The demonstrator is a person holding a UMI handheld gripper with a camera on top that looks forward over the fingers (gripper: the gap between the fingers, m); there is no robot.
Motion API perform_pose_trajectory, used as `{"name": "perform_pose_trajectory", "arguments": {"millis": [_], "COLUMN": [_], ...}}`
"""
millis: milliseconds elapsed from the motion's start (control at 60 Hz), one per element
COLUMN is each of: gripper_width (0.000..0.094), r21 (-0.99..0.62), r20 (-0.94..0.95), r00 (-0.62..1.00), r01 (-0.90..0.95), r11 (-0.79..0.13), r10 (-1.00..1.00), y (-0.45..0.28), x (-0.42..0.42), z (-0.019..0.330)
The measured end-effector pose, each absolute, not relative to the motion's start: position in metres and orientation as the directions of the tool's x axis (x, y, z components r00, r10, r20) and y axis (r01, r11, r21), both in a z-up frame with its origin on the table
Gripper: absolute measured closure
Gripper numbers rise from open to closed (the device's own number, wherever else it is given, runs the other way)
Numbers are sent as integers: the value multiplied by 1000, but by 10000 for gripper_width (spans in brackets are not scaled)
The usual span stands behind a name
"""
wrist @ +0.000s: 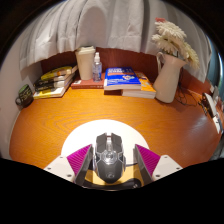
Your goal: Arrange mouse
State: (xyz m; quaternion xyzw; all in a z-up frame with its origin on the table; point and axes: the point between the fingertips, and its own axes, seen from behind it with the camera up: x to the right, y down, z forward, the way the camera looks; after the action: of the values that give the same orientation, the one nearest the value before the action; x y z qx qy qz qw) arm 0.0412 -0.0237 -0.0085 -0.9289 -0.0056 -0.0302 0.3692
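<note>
A black gaming mouse (109,152) sits between my gripper's (110,166) two fingers, nose pointing away from me. Both magenta pads (80,160) press against its sides, so the gripper is shut on it. The mouse is over a round white mat (84,136) that lies on the orange wooden table (50,125). Its rear end is hidden below the fingers, and I cannot tell whether it rests on the mat or hangs just above it.
Along the table's far edge are stacked books (54,80), a tan box (86,62) with a small bottle (97,67) beside it, blue books (126,78) and a pale vase of flowers (169,68). Light curtains hang behind.
</note>
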Motion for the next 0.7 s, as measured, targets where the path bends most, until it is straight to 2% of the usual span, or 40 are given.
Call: {"name": "perform_pose_trajectory", "arguments": {"millis": [33,117,350,467,583,700], "gripper_width": [63,66,69,71,69,73], "r21": [-686,-707,-793,-833,-858,-870], "r20": [56,34,45,18,21,-2], "r00": [998,999,999,1000,1000,1000], "r01": [31,15,33,21,29,11], "r11": [-727,-707,-608,-552,-512,-493], "r10": [-11,-12,-4,12,20,27], "y": [-25,-29,-60,-87,-115,-142], "x": [37,26,-11,-37,-55,-74], "z": [-1,28,152,202,237,253]}}
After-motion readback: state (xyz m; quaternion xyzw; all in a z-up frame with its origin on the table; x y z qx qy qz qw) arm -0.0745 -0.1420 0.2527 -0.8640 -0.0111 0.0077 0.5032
